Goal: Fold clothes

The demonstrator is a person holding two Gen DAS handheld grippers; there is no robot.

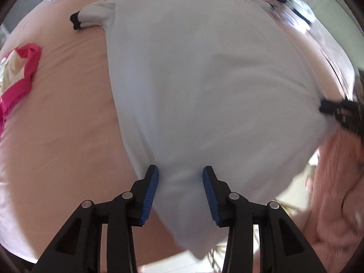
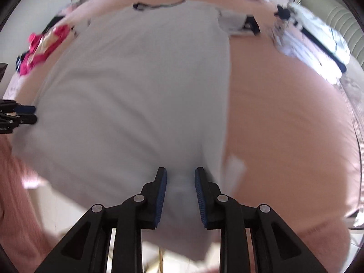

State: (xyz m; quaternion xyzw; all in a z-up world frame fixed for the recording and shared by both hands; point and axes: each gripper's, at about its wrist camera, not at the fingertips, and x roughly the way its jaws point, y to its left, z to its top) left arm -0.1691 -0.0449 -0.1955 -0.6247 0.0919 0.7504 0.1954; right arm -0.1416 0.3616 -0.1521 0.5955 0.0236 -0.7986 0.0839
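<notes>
On pink bedsheet, white short-sleeved T-shirt with black trim lies spread. My left gripper clamped on shirt's near hem; right gripper pinching same hem alongside. Left of shirt: crumpled magenta-and-cream garment. Right of shirt: white-and-black patterned clothes. No containers.

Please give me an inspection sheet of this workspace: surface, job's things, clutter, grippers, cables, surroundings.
Surface: pink bed sheet, mostly smooth.
Job's things: white T-shirt with dark trim, spread flat, bottom hem lifted.
Clutter: pink garment at left; black-and-white garment at right.
Grippers: left gripper and right gripper each pinch the hem between blue-padded fingers.
Cables: nothing seen.
Surroundings: pale cushioned furniture, blurred.
</notes>
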